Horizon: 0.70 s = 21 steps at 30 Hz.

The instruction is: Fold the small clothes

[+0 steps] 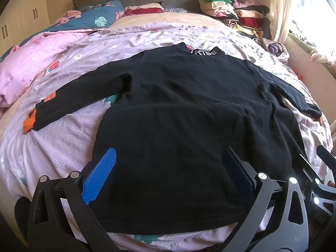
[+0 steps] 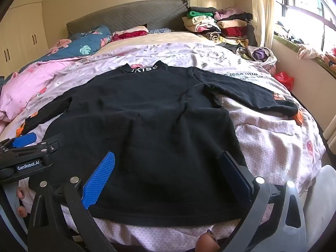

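A small black long-sleeved top (image 1: pixel 178 115) (image 2: pixel 134 121) lies spread flat on the bed, collar with white letters at the far end, both sleeves stretched out sideways with orange cuffs. My left gripper (image 1: pixel 170 155) hovers over the hem's left part, jaws wide apart, blue pads holding nothing. My right gripper (image 2: pixel 168 157) hangs open over the hem's right part, also with nothing in it. The left gripper's body (image 2: pixel 27 157) shows at the left edge of the right wrist view.
The bed has a pale pink patterned cover (image 1: pixel 63 130). A pink quilt (image 1: pixel 27 67) and blue quilt (image 1: pixel 92 19) lie at the far left. A heap of folded clothes (image 1: pixel 235 14) sits by the headboard, near a window and curtain (image 2: pixel 260 10).
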Each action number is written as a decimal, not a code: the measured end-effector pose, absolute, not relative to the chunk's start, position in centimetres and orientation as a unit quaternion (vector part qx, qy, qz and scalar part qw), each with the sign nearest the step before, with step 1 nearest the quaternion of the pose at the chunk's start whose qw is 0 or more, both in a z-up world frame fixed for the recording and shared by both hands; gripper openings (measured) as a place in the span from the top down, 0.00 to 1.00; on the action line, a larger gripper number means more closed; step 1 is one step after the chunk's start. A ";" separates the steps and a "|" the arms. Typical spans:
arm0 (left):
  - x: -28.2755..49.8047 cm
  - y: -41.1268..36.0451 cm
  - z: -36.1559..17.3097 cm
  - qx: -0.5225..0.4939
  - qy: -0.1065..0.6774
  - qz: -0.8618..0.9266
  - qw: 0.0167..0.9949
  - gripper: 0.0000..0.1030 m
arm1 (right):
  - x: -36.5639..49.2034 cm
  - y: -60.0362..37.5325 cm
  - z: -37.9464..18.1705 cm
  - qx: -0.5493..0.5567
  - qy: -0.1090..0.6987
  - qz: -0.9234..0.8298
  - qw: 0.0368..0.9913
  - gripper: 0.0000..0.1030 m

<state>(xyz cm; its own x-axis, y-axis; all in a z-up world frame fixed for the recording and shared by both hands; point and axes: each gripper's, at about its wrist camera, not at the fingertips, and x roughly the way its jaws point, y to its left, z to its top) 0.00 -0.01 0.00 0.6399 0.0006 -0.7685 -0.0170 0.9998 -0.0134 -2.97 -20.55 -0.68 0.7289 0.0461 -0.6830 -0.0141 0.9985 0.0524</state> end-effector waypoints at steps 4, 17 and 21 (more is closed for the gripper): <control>0.0 0.0 0.0 -0.012 0.426 0.003 0.905 0.08 | -3.0 -20.5 -0.7 0.020 0.367 0.016 0.930 0.04; 0.0 0.0 0.0 -0.012 0.425 0.004 0.905 0.08 | -3.1 -20.4 -0.8 0.020 0.366 0.017 0.930 0.04; 0.0 0.0 0.0 -0.011 0.425 0.004 0.905 0.08 | -3.0 -20.5 -0.7 0.019 0.366 0.017 0.930 0.04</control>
